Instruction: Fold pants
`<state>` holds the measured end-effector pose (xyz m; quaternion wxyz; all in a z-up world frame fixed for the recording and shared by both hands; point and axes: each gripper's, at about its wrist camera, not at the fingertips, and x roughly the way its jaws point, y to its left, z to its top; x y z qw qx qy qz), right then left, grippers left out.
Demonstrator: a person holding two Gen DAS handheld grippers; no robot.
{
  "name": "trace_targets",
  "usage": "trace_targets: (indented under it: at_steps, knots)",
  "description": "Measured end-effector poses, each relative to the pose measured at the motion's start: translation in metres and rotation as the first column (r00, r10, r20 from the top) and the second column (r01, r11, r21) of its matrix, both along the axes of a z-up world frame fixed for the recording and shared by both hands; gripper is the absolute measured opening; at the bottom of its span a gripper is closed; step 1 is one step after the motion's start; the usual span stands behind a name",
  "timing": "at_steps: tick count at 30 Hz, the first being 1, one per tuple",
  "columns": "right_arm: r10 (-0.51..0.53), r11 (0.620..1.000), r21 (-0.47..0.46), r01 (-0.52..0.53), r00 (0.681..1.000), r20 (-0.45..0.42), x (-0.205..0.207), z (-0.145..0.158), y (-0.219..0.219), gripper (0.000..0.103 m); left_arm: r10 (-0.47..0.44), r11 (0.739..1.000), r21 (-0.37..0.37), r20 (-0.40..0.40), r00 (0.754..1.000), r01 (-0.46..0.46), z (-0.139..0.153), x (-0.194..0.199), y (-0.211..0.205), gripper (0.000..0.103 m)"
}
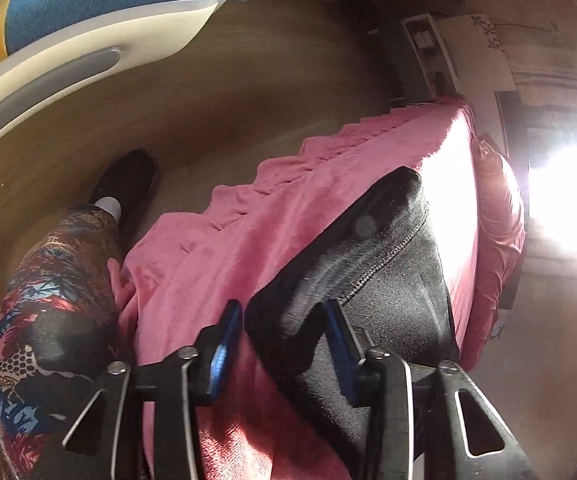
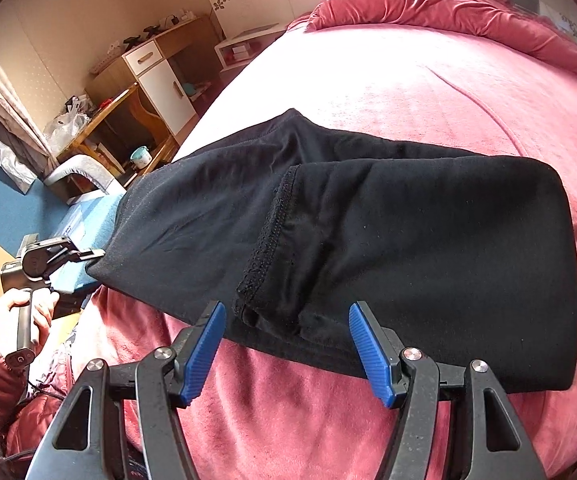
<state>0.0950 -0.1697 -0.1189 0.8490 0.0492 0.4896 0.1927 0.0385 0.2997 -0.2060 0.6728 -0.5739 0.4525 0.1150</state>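
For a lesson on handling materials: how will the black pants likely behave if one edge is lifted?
The black pants probably flop: they lie creased in soft layers. They may drag on the plush pink blanket rather than slide. The folded layers look unsecured, so might slip apart.

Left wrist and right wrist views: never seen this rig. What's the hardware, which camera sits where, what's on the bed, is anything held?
No robot here: a person holds a two-finger tool in each hand, with a fisheye camera on each looking along its blue-padded fingers.

The left wrist view shows the left tool with its jaws apart around the edge of the black pants; the frame is blurred, so whether it touches the cloth is unclear. The person's patterned leg stands beside the bed.

The right wrist view shows the right tool, open and hovering at the near edge of the pants, gripping nothing. The pants lie partly folded on the pink blanket. At far left, the person's hand holds the other tool's handle.
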Motion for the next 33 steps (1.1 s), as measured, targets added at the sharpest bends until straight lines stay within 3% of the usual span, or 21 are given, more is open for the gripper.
trace_targets:
  at_steps: [3, 6, 9, 12, 15, 18, 20, 22, 28, 29, 31, 32, 33]
  knots:
    - [-0.013, 1.0, -0.002, 0.013, 1.0, -0.003, 0.001, -0.001, -0.003, 0.065, -0.013, 0.999, 0.05, 0.049, 0.999, 0.01, 0.011, 0.001, -0.004, 0.016]
    - [-0.019, 1.0, 0.001, 0.019, 1.0, -0.004, 0.002, 0.0, -0.005, 0.065, -0.033, 0.993, 0.113, 0.104, 0.994, 0.021, 0.035, 0.002, -0.008, 0.015]
    - [-0.03, 0.999, 0.015, 0.03, 0.999, 0.011, 0.004, 0.007, -0.009, 0.065, -0.106, 0.981, 0.185, 0.223, 0.969, 0.065, 0.075, 0.008, -0.022, 0.014]
    - [-0.023, 0.995, 0.1, 0.023, 1.0, -0.004, 0.014, 0.016, -0.014, 0.065, -0.252, 0.952, 0.257, 0.355, 0.9, 0.165, 0.119, 0.021, -0.054, 0.014]
    - [0.023, 0.975, 0.222, -0.017, 0.999, -0.025, 0.028, 0.027, -0.014, 0.065, -0.415, 0.903, 0.316, 0.456, 0.787, 0.293, 0.152, 0.032, -0.099, 0.014]
    - [0.093, 0.922, 0.382, -0.061, 0.993, -0.066, 0.05, 0.036, -0.011, 0.065, -0.55, 0.835, 0.348, 0.497, 0.671, 0.427, 0.166, 0.043, -0.145, 0.013]
    - [0.137, 0.873, 0.481, -0.081, 0.987, -0.083, 0.067, 0.044, -0.006, 0.065, -0.618, 0.786, 0.372, 0.492, 0.613, 0.494, 0.168, 0.047, -0.171, 0.013]
    - [0.183, 0.845, 0.523, -0.113, 0.979, -0.085, 0.08, 0.05, 0.002, 0.07, -0.676, 0.737, 0.398, 0.469, 0.569, 0.547, 0.167, 0.05, -0.193, 0.013]
    - [0.267, 0.879, 0.439, -0.188, 0.955, -0.126, 0.113, 0.047, 0.051, 0.073, -0.748, 0.661, 0.429, 0.436, 0.5, 0.616, 0.164, 0.051, -0.227, 0.013]
    - [0.279, 0.888, 0.415, -0.199, 0.95, -0.14, 0.116, 0.043, 0.059, 0.069, -0.754, 0.654, 0.433, 0.433, 0.494, 0.62, 0.165, 0.051, -0.23, 0.013]
    - [0.305, 0.91, 0.338, -0.241, 0.941, -0.15, 0.12, 0.037, 0.077, 0.047, -0.768, 0.638, 0.449, 0.424, 0.48, 0.625, 0.168, 0.051, -0.235, 0.013]
    - [0.306, 0.921, 0.297, -0.252, 0.94, -0.151, 0.12, 0.035, 0.083, 0.023, -0.777, 0.629, 0.466, 0.412, 0.476, 0.623, 0.17, 0.051, -0.235, 0.013]
    - [0.304, 0.929, 0.264, -0.257, 0.941, -0.152, 0.121, 0.033, 0.087, 0.014, -0.787, 0.617, 0.487, 0.396, 0.473, 0.619, 0.172, 0.05, -0.237, 0.014]
